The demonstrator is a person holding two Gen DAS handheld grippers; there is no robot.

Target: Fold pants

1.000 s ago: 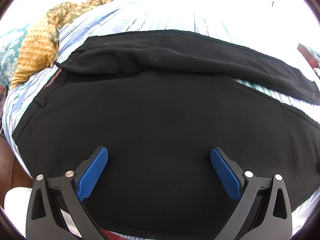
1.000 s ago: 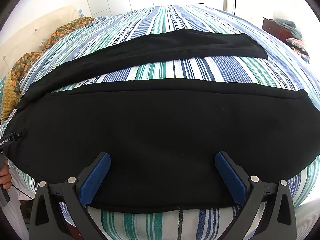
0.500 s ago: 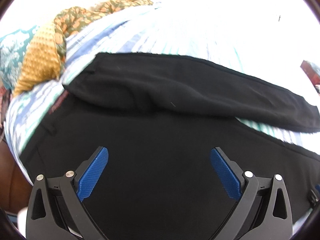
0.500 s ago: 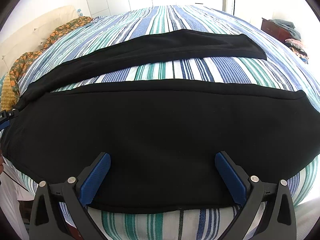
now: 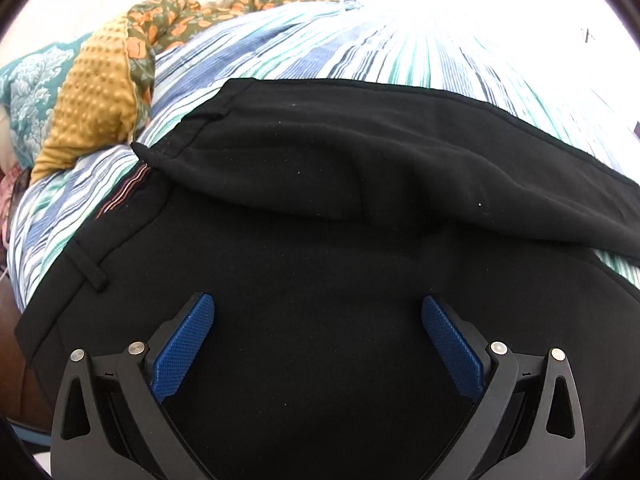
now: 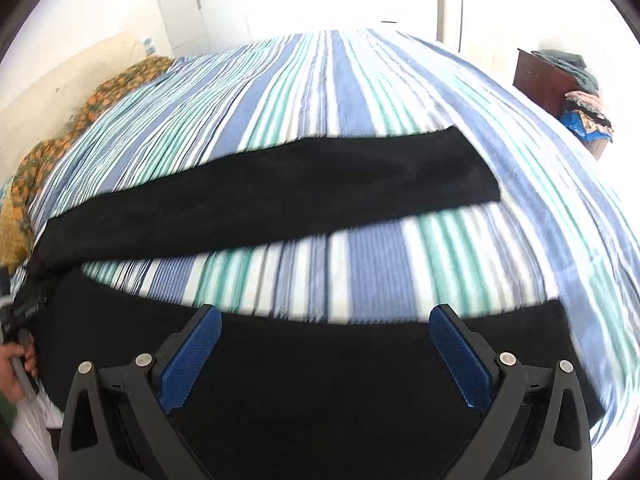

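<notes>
Black pants [image 5: 320, 272] lie spread on a striped bed, waistband at the left with a belt loop [image 5: 90, 266]. The far leg [image 6: 280, 184] and the near leg [image 6: 320, 360] lie apart, with striped sheet showing between them. My left gripper [image 5: 318, 320] is open and empty, hovering over the seat of the pants near the waistband. My right gripper [image 6: 326, 332] is open and empty over the near leg, close to its upper edge. The right wrist view is blurred by motion.
The blue, green and white striped bed [image 6: 340, 92] fills both views. A mustard dotted blanket [image 5: 92, 108] and an orange floral cloth [image 5: 224, 8] lie past the waistband. A dark wooden cabinet with piled clothes [image 6: 560, 88] stands at the far right. A hand [image 6: 16, 364] shows at the left edge.
My left gripper moved in towards the waistband and hip area. My right gripper tilted up and moved forward, so the near leg's upper edge now sits at its fingertips. Both stayed open.
</notes>
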